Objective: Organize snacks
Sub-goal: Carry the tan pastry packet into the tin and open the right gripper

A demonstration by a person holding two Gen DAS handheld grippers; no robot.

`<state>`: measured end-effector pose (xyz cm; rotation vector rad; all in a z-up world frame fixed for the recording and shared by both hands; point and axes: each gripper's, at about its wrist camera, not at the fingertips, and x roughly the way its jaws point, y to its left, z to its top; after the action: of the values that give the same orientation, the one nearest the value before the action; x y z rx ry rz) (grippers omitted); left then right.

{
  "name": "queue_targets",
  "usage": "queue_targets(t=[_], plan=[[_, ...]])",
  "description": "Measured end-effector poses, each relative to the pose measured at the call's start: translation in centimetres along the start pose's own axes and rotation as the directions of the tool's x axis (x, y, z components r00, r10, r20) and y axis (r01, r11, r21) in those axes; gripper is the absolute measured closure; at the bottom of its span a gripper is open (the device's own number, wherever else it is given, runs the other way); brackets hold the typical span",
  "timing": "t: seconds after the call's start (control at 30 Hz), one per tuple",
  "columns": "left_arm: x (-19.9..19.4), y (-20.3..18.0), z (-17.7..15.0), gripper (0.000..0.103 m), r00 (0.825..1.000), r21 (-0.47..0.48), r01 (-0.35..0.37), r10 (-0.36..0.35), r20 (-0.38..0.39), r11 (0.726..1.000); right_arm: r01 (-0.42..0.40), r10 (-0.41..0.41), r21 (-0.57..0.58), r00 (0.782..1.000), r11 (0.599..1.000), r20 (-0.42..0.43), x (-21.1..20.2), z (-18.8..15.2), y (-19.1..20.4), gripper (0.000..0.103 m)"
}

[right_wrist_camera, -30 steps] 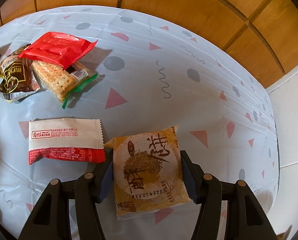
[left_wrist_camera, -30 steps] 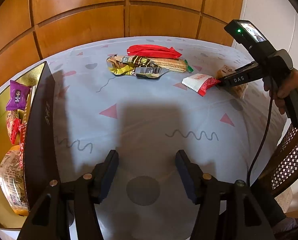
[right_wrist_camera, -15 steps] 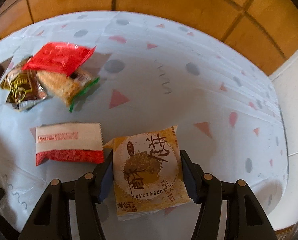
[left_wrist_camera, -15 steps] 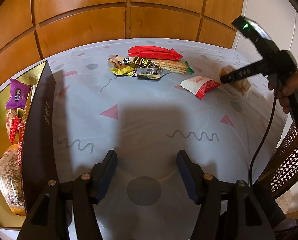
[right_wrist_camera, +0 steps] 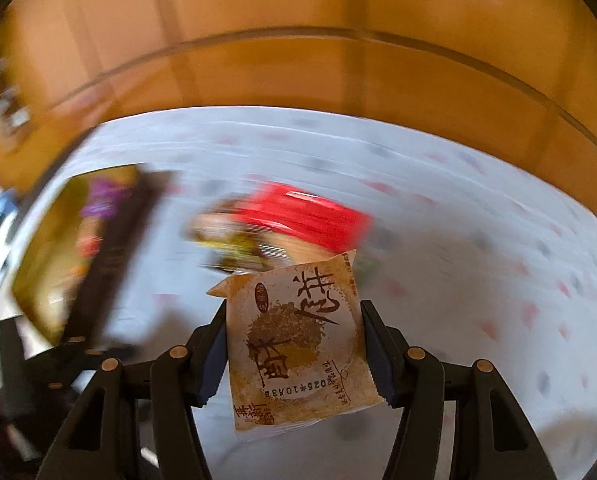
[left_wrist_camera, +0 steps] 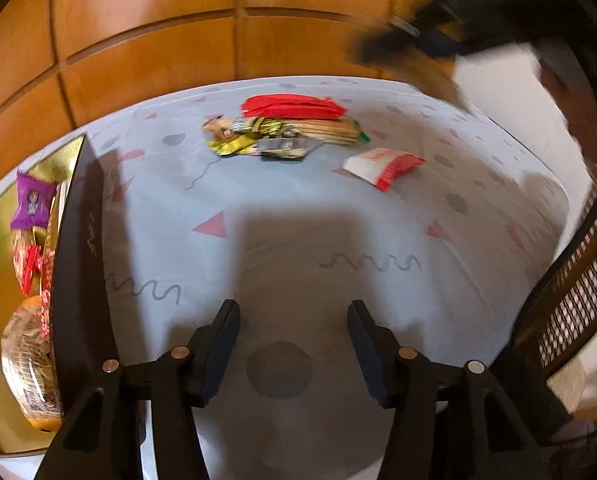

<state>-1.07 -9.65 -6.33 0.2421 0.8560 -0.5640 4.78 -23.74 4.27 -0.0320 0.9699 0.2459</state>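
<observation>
Right gripper [right_wrist_camera: 292, 344] clamps square tan pastry packet [right_wrist_camera: 298, 344] printed with brown characters.

Warm, fairly bright indoor light fills both views. In the left wrist view a broad rectangular shadow lies on the tablecloth [left_wrist_camera: 298, 168] at centre, running toward 6 o'clock; focus is fair there, but a dark smear blurs the area at 1 o'clock. The right wrist view is heavily motion-blurred all round, from 9 through 12 to 3 o'clock; only the pastry packet [right_wrist_camera: 294, 344] at 6 o'clock is sharp. Fisheye bending curves the wood panelling [left_wrist_camera: 146, 52], and black vignette rims the corners.
</observation>
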Motion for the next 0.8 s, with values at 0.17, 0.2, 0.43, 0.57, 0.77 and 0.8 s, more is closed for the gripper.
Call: queue_targets(t=[0.17, 0.2, 0.43, 0.57, 0.77, 0.8], plan=[[-1.3, -1.5, -1.4, 0.047, 0.997, 0.116, 0.071, -0.072, 0.002, 0.991, -0.188, 0.189, -0.196, 0.982, 0.962, -0.014, 0.4, 2.6, 7.7, 0.043], [-1.3, -1.7, -1.6, 0.047, 0.997, 0.128, 0.078, -0.078, 0.0, 0.989, -0.224, 0.224, -0.237, 0.974, 0.945, -0.028, 0.6, 3.3, 9.4, 0.043], [-1.1, -1.3, -2.2, 0.047, 0.994, 0.112, 0.111, -0.111, -0.006, 0.987, -0.358, 0.329, -0.388, 0.934, 0.849, -0.141, 3.5, 5.5, 17.0, 0.042], [-1.1, -0.7, -2.4, 0.047, 0.994, 0.093, 0.108, -0.108, -0.004, 0.99, -0.391, 0.341, -0.409, 0.92, 0.824, -0.192, 6.0, 6.6, 19.1, 0.042], [-1.0, -0.2, -2.5, 0.047, 0.994, 0.07, 0.108, -0.108, -0.004, 0.992, -0.409, 0.363, -0.366, 0.912, 0.836, -0.189, 7.7, 7.1, 19.8, 0.039], [-1.1, -0.2, -2.5, 0.047, 0.994, 0.069, 0.107, -0.107, -0.003, 0.992, -0.405, 0.362, -0.355, 0.914, 0.843, -0.183, 7.7, 7.2, 19.5, 0.039]])
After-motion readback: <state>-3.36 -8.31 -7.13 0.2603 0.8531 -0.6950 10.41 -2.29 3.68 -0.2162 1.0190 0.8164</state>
